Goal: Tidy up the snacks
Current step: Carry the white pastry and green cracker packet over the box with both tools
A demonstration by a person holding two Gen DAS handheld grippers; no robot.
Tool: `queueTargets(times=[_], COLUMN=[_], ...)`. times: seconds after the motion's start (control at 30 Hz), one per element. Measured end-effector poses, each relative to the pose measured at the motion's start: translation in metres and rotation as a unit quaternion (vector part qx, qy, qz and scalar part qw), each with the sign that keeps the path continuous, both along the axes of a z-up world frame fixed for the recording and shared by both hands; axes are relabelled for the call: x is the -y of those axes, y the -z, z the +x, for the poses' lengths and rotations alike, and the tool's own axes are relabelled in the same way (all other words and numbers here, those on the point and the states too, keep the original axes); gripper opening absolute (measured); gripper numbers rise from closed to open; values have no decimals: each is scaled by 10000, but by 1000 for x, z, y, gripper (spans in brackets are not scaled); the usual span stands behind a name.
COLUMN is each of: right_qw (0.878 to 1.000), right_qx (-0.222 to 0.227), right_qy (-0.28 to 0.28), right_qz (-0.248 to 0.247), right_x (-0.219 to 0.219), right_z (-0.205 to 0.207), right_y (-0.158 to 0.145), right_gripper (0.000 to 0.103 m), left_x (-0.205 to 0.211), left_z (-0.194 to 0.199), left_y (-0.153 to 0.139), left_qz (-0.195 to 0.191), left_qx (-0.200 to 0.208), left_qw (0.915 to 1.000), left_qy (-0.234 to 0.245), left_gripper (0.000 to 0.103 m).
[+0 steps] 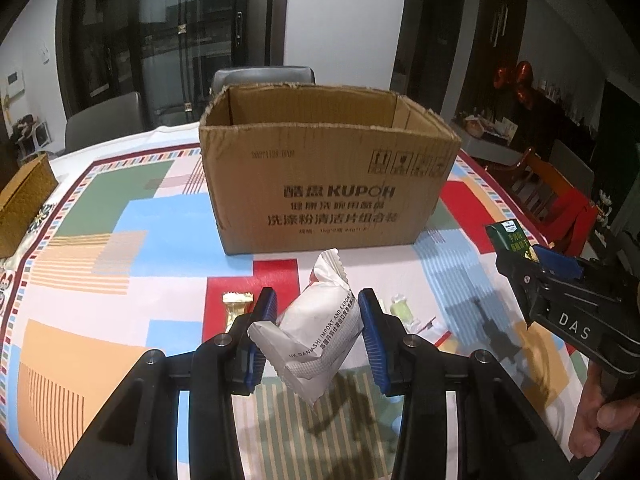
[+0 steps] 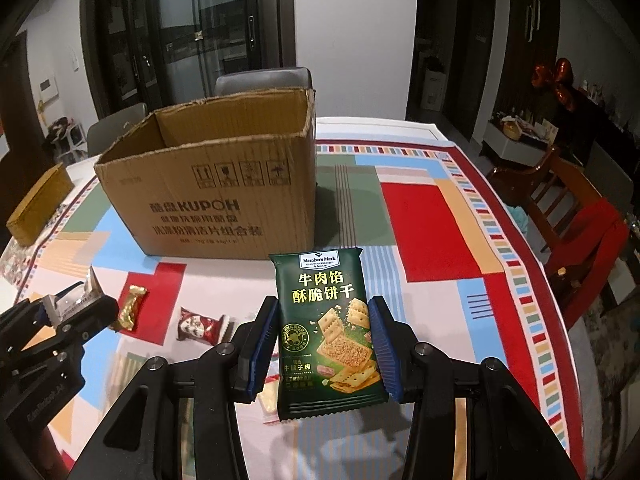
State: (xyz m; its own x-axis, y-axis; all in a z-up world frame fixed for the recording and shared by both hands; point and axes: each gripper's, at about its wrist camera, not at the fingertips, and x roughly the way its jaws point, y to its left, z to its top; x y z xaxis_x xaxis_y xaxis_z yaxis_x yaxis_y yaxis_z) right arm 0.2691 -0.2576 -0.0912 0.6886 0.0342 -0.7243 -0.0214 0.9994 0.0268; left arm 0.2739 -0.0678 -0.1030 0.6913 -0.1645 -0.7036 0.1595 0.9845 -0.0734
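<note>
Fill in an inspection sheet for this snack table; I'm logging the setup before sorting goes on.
Surface: table under a patterned cloth.
Job's things: open carton, inside not visible; white pack in the left gripper; green cracker pack in the right gripper; gold candy, red candy and a pale green sweet loose on the cloth.
Clutter: woven box at the left edge.
Grippers: both shut on their packs, held clear of the cloth.
Cables: nothing seen.
Surroundings: grey chair behind the carton, red chair at right, glass doors beyond.
</note>
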Motion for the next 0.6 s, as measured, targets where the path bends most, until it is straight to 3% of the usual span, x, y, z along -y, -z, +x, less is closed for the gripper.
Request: queueTargets(times=[0.6], right_qw=[9990], right_qx=[442], right_qy=[-107], right_qz=[3], right_x=[-18], right_z=[4], right_y=[-45], right_gripper=[47], left_x=[-14], left_z=[9], left_y=[-43], left_qz=[-68], left_qx=[398], left_qw=[9992], left_qy=[-32], left_gripper=[41])
